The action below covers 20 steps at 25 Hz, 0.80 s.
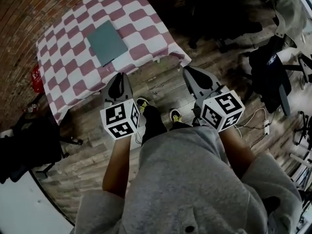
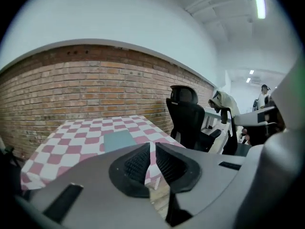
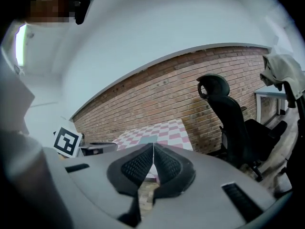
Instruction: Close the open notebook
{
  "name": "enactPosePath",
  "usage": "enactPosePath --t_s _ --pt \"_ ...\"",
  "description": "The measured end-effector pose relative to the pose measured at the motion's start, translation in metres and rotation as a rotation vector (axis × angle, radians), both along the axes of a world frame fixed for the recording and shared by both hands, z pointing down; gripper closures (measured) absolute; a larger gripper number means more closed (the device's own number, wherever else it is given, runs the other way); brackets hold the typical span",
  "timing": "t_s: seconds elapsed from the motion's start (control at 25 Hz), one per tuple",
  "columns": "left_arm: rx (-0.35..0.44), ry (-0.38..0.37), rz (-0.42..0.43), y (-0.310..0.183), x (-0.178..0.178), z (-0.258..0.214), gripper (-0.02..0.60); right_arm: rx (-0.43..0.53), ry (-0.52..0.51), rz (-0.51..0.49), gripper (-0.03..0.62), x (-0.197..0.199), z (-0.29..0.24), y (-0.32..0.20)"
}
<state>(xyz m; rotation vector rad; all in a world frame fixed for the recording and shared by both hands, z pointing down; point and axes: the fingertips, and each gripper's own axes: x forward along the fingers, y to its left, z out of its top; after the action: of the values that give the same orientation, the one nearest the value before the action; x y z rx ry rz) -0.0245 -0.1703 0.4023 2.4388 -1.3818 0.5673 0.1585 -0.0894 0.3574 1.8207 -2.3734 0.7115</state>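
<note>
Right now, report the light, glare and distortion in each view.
Head view: dim, dark at the corners, the checked table bowed by the lens, notebook sharp. Left gripper view: ceiling lamp glares, brick wall curves. Right gripper view: even light, wall bowed too.

No readable text, label, brand or number in your views. Only coded square markers on your left gripper and right gripper.

I read the right gripper with its jaws together at the tips and nothing between them. Past them stands a table under a pink-and-white checked cloth, with a grey-green notebook lying flat on it. Brick wall behind. Black chair at right. Marker cube at left.
</note>
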Motion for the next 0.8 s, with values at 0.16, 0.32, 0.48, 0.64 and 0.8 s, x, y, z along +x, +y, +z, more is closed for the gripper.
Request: enactPosePath --t_s 0.16,0.32,0.48,0.64,0.8 --pt "0.06 -0.023 -0.056 0.057 -0.009 -0.022 0.557 0.033 0.002 -0.082 0.568 -0.006 -0.005 0.022" --pt "0.103 -0.04 -0.109 0.103 -0.011 -0.039 0.566 0.068 -0.002 -0.157 0.568 -0.012 -0.012 0.037" --pt "0.12 -0.027 -0.136 0.132 -0.007 -0.051 0.568 0.084 0.0 -0.211 0.568 -0.016 -0.017 0.05" --pt "0.128 -0.022 -0.174 0.148 -0.008 -0.056 0.568 0.107 0.028 -0.249 0.568 -0.019 -0.021 0.058" --pt "0.124 -0.008 -0.195 0.152 -0.007 -0.056 0.568 0.106 0.017 -0.254 0.568 -0.016 -0.021 0.061"
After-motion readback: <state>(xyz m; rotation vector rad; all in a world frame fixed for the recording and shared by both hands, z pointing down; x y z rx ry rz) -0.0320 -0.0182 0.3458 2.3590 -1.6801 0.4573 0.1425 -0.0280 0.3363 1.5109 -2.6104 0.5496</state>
